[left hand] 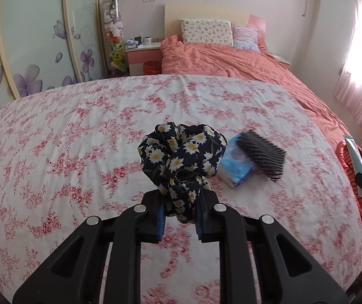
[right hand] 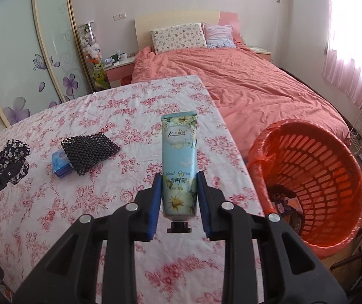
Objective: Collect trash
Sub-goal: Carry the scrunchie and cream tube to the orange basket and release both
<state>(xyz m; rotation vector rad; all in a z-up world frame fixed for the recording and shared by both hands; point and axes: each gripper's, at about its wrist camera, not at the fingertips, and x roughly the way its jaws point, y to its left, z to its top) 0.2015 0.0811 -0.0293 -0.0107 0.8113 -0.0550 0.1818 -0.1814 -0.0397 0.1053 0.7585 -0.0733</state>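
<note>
— Left gripper (left hand: pixel 181 210) first: what has it got?

— Its blue pads are pinched on a dark scrunchie (left hand: pixel 183 157) printed with white and yellow daisies. The fabric bunches up above the fingertips, lifted off the table. From the right wrist view the same scrunchie (right hand: pixel 14 157) shows at the far left, held at the tip of that gripper (right hand: pixel 13 171).

— And the right gripper (right hand: pixel 179 197)?

— Closed on a pale blue hand cream tube (right hand: pixel 179 162), gripped low on its body, near the black cap, which points back toward the camera. The crimped end stands upward. In the left wrist view only an edge of the tube (left hand: pixel 356 157) shows at the right border.

— Where does that tube sit relative to the bin?

— Above the tablecloth (right hand: pixel 84 202), near the table's right edge. The orange basket (right hand: pixel 333 177), lined with an orange bag, stands just beside that edge on the floor side, tilted so its mouth faces the camera, with some wrappers at the bottom.

— Anything left on the table?

— A blue tissue packet (left hand: pixel 234 167) with a black beaded pouch (left hand: pixel 264 154) lying partly over it, between the two grippers and farther out. Both rest on the pink floral cloth.

— Beyond that?

— A bed (right hand: pixel 244 83) with a coral cover, two pillows at its headboard.
</note>
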